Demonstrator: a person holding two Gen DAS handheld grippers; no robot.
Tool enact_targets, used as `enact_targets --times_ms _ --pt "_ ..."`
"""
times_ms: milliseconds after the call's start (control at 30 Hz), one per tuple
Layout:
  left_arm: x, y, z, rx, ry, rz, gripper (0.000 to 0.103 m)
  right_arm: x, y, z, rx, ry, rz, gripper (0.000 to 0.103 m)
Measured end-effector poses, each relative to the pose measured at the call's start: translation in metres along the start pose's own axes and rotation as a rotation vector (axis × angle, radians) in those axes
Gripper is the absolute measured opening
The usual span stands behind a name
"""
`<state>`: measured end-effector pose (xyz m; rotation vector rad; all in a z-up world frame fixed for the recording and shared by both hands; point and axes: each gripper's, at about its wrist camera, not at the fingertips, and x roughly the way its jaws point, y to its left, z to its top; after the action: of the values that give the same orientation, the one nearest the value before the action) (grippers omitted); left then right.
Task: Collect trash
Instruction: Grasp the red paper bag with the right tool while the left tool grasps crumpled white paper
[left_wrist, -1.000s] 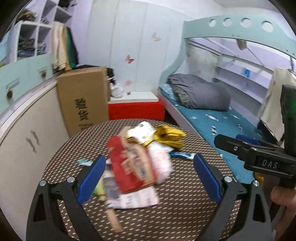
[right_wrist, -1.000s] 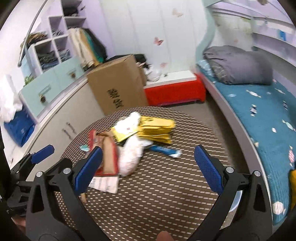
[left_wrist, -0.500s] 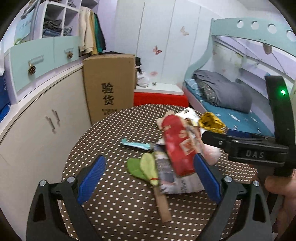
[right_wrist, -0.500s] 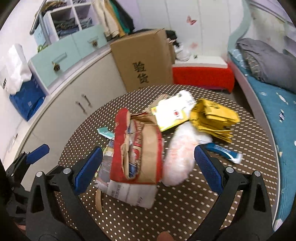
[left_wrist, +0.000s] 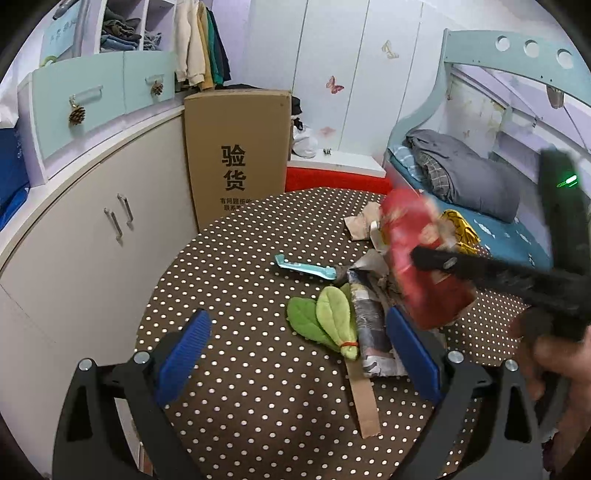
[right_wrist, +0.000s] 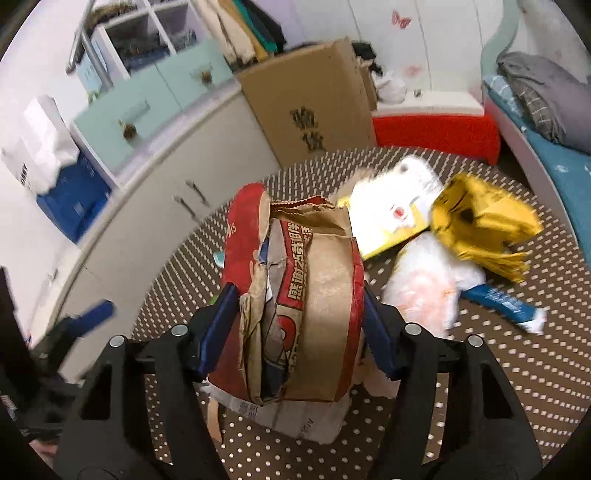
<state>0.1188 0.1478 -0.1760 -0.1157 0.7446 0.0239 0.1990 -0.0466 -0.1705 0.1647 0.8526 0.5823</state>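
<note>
Trash lies in a heap on a round brown polka-dot table (left_wrist: 240, 369). The jaws of my right gripper (right_wrist: 295, 306) are closing, and both blue pads press the sides of a torn red paper bag (right_wrist: 317, 295), which looks blurred and tilted in the left wrist view (left_wrist: 417, 266). My left gripper (left_wrist: 297, 321) hangs open low over the table, with green leaf-shaped trash (left_wrist: 325, 317) between its fingers, untouched. Beside that lie a teal wrapper (left_wrist: 306, 269), a printed packet (left_wrist: 373, 332) and a brown paper strip (left_wrist: 365, 402). A yellow wrapper (right_wrist: 480, 218), white plastic bag (right_wrist: 424, 284) and blue wrapper (right_wrist: 502, 299) lie right of the bag.
A tall cardboard box (left_wrist: 236, 155) and a red bench (left_wrist: 332, 181) stand behind the table. Curved white cabinets (left_wrist: 92, 236) run along the left. A bed with a grey blanket (left_wrist: 465, 177) is on the right. A hand (left_wrist: 554, 354) holds the right gripper's handle.
My right gripper's jaws have come in from wide open onto the red paper bag, which now stands tilted up from the heap. The left gripper has sunk a little closer to the table.
</note>
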Motion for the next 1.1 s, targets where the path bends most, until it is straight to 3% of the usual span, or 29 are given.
enact_targets --times_ms 333,633,667,700,767,1100 --pt "0.043 -0.038 0.015 0.137 0.038 -0.095 0.094 -0.075 -0.037 0.000 0.055 -0.116 -0.059 0.064" --pt "0.090 -0.060 0.036 0.251 0.069 -0.112 0.093 -0.097 -0.070 -0.017 0.127 -0.134 -0.116 0.064" --pt "0.092 -0.062 0.038 0.257 0.070 -0.125 0.085 -0.098 -0.072 -0.018 0.132 -0.136 -0.117 0.064" --pt "0.094 -0.066 0.038 0.270 0.081 -0.147 0.063 -0.100 -0.075 -0.020 0.139 -0.138 -0.121 0.064" --pt "0.100 -0.070 0.037 0.284 0.112 -0.157 0.040 -0.103 -0.079 -0.022 0.147 -0.141 -0.123 0.064" --pt "0.071 -0.067 0.034 0.232 0.061 -0.200 0.005 -0.120 -0.090 -0.025 0.171 -0.178 -0.118 0.064"
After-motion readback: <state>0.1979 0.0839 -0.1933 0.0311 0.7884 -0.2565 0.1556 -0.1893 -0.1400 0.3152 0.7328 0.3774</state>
